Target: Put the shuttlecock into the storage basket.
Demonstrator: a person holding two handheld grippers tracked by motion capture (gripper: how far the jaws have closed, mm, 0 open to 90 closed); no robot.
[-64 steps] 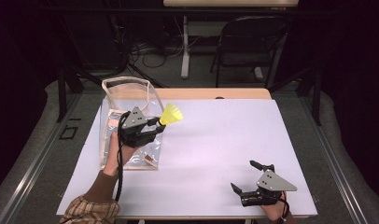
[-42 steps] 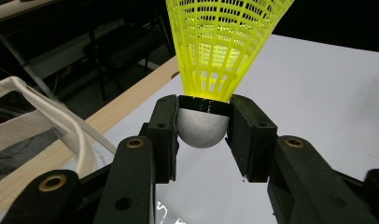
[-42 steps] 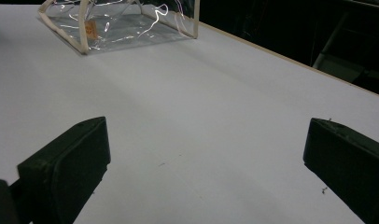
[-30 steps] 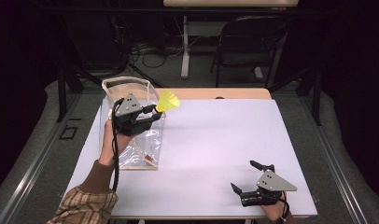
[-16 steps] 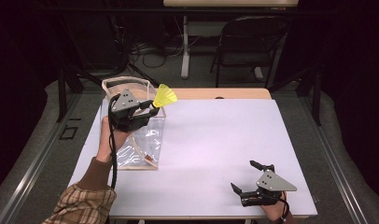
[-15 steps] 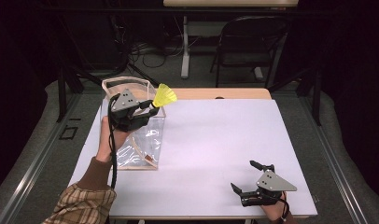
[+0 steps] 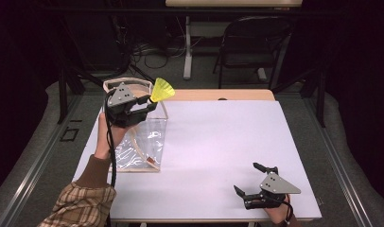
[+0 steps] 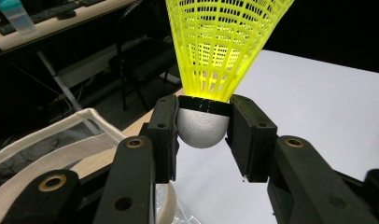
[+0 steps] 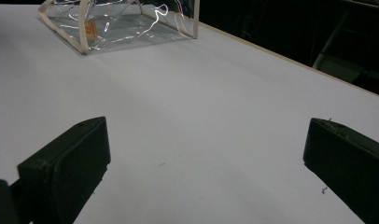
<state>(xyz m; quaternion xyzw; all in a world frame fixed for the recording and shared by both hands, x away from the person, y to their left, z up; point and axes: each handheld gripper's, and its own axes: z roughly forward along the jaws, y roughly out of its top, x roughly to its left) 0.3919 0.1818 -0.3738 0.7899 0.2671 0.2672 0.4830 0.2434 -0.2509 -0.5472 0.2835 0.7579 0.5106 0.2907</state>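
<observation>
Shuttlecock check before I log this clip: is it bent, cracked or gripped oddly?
Nothing stands out. The left gripper clamps the shuttlecock squarely by its white cork; the yellow skirt looks whole and evenly flared. The clear bag beneath it stands on the table.

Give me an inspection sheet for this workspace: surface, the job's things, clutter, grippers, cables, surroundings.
Surface: white table, bare in the middle.
Job's things: yellow shuttlecock, white cork base clamped, skirt pointing away; clear bag with cream trim at the table's left.
Clutter: nothing seen.
Grippers: left gripper raised above the bag, fingers shut on the cork; right gripper open, low at the table's near right corner.
Cables: black cable trails along the left forearm.
Surroundings: dark room, folding chair, floor cords beyond the table.
</observation>
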